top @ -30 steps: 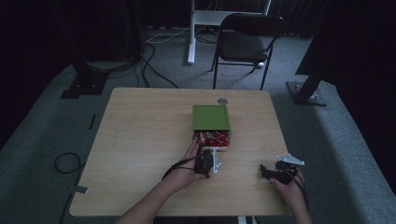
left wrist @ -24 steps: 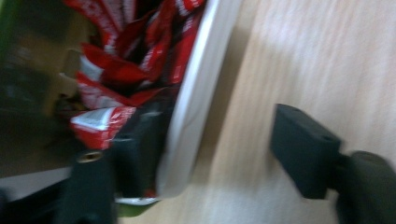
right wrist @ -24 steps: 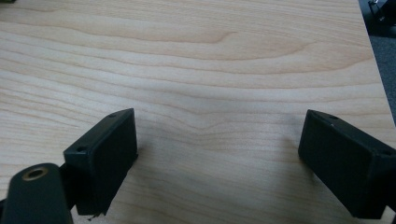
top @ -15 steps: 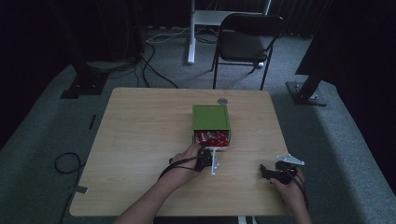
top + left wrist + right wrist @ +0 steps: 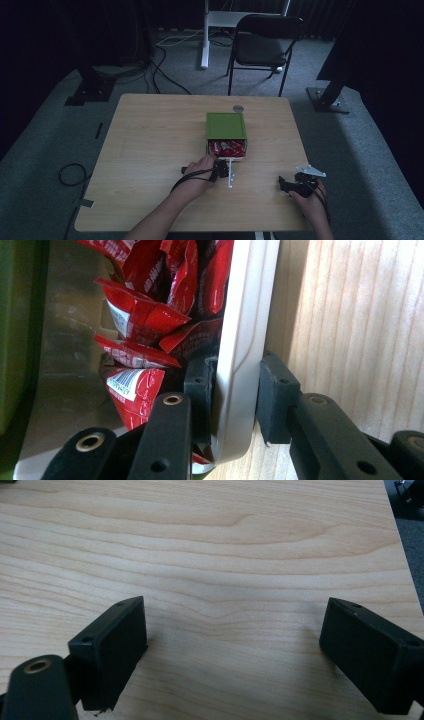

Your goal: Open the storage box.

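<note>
A green box (image 5: pixel 226 126) sits mid-table with its pale drawer (image 5: pixel 227 156) pulled out toward me. Red snack packets (image 5: pixel 227 147) fill the drawer. In the left gripper view the red packets (image 5: pixel 150 315) lie behind the drawer's white front wall (image 5: pixel 247 305). My left gripper (image 5: pixel 235 390) is shut on that wall, one pad inside and one outside. From above, the left gripper (image 5: pixel 223 170) is at the drawer's near edge. My right gripper (image 5: pixel 286 184) rests near the table's front right. In its own view the right gripper (image 5: pixel 235 650) stands open over bare wood.
A small round grey disc (image 5: pixel 238 108) lies behind the box near the table's far edge. A black folding chair (image 5: pixel 265 45) stands beyond the table. The wooden table (image 5: pixel 150 150) has wide free room at the left. Cables lie on the floor at the left.
</note>
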A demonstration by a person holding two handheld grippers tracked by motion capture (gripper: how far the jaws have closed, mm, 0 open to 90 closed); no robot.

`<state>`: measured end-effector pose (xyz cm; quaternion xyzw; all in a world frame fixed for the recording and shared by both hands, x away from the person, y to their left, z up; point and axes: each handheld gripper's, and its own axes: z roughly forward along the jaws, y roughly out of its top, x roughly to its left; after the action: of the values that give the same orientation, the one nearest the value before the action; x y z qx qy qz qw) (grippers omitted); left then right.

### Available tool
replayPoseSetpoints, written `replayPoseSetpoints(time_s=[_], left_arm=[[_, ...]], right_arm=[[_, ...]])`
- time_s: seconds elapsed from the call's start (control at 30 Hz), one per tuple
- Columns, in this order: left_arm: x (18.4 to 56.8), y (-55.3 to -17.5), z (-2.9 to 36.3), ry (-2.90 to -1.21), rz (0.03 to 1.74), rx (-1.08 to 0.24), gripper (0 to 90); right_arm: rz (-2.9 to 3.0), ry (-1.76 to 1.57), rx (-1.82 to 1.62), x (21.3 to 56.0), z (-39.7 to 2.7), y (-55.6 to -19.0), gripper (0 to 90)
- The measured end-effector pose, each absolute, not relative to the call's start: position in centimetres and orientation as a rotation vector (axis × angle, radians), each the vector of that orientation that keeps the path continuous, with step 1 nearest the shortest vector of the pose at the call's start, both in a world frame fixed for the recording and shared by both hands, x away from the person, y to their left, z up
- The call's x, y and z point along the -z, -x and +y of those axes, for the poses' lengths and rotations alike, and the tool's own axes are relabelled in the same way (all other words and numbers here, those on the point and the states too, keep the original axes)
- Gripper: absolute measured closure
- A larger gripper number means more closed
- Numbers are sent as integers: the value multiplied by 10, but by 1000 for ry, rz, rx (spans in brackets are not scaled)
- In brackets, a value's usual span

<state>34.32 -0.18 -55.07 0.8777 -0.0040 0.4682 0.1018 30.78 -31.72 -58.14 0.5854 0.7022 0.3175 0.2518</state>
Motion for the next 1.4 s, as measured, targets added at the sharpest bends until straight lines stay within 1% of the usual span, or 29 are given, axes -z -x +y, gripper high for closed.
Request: replayPoseSetpoints(time_s=[0.13,0.37,0.63,1.17,1.4], left_arm=[[549,-344,-2,-2603,-2,-1364,722],[549,-342,-3,-2609,-15,-1382,726],[548,-338,-4,-2614,-10,-1370,725],[546,-324,-4,-2620,-1,-1350,724],[546,-312,-3,-2619,-4,-1349,724]], right_arm=[[1910,-1593,-864,581,-317,-308,108],[1910,-1592,-863,581,-317,-308,108],[1910,-1593,-864,581,-317,-308,108],[1909,-1594,-864,581,-317,-308,108],[1909,-1594,-864,581,-317,-308,108]])
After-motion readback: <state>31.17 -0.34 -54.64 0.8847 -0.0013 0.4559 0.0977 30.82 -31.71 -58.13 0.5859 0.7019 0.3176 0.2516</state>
